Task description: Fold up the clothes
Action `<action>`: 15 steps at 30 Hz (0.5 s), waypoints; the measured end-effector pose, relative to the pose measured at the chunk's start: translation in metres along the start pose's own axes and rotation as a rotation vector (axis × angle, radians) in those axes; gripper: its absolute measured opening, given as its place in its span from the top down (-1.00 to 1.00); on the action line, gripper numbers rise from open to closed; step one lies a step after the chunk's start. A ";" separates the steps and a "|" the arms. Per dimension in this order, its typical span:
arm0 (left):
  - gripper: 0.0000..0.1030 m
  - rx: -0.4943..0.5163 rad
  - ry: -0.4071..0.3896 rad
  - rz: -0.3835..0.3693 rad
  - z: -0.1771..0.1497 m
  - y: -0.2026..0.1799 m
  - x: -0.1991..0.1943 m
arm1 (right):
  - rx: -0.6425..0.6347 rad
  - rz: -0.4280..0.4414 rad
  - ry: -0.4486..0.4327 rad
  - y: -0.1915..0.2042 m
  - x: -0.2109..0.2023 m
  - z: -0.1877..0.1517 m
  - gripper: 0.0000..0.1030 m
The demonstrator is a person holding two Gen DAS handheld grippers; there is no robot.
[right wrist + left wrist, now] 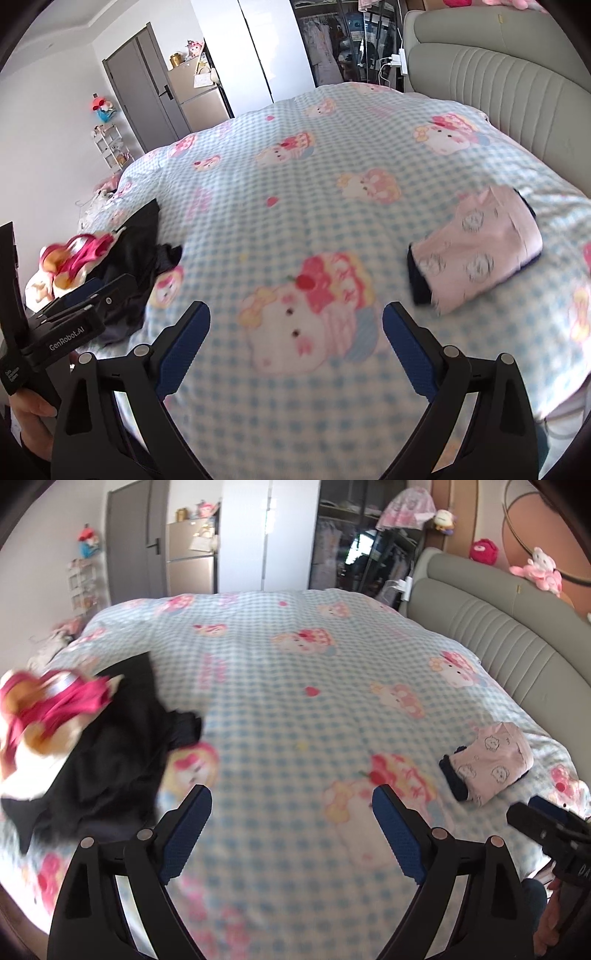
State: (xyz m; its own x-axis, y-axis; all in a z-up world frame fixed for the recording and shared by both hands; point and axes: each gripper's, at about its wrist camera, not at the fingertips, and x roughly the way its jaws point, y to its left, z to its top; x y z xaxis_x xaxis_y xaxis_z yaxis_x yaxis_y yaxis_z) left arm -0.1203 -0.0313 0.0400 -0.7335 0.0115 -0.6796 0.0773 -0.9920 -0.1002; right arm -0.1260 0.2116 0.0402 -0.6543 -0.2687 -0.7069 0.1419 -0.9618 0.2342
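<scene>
Clothes awaiting folding: a loose heap at the left side of the bed, a crumpled black soft-fabric garment with a bright pink and white garment bunched against its far-left edge, touching. At the right side, well apart from the heap, a pink printed garment with dark navy trim lies already folded into a compact packet on the blue-and-white checked cartoon-print duvet.

Left gripper: jaws spread fully, nothing between the pads, over bare duvet just beside the black garment. Right gripper: likewise wide open and empty, over the duvet's middle.

Handling, judged: black fabric looks light, limp, likely a little slippery; it will sag and drag. Best taken at an edge or corner, such as the point sticking out toward the bed's middle, one gripper per corner, then lifted clear of the pink piece and spread flat.
</scene>
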 end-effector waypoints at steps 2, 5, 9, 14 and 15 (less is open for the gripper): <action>-0.81 -0.012 -0.009 0.008 -0.020 0.007 -0.018 | -0.003 0.000 0.008 0.004 -0.008 -0.018 -0.88; -0.86 -0.028 -0.007 0.011 -0.047 0.011 -0.039 | 0.001 0.002 0.020 0.008 -0.024 -0.049 -0.88; -0.87 -0.036 0.004 0.007 -0.079 0.010 -0.061 | -0.003 -0.011 0.034 0.009 -0.043 -0.082 -0.88; -0.87 -0.039 0.020 0.006 -0.107 0.006 -0.079 | -0.005 -0.044 0.020 0.002 -0.069 -0.108 -0.88; -0.87 -0.039 0.022 0.001 -0.109 0.005 -0.081 | -0.003 -0.049 0.019 -0.001 -0.073 -0.112 -0.88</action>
State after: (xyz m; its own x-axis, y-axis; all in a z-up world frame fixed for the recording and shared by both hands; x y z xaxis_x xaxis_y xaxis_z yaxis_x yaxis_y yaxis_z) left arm 0.0134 -0.0234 0.0155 -0.7186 0.0140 -0.6952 0.1040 -0.9864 -0.1274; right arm 0.0048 0.2263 0.0169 -0.6462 -0.2221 -0.7301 0.1122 -0.9740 0.1969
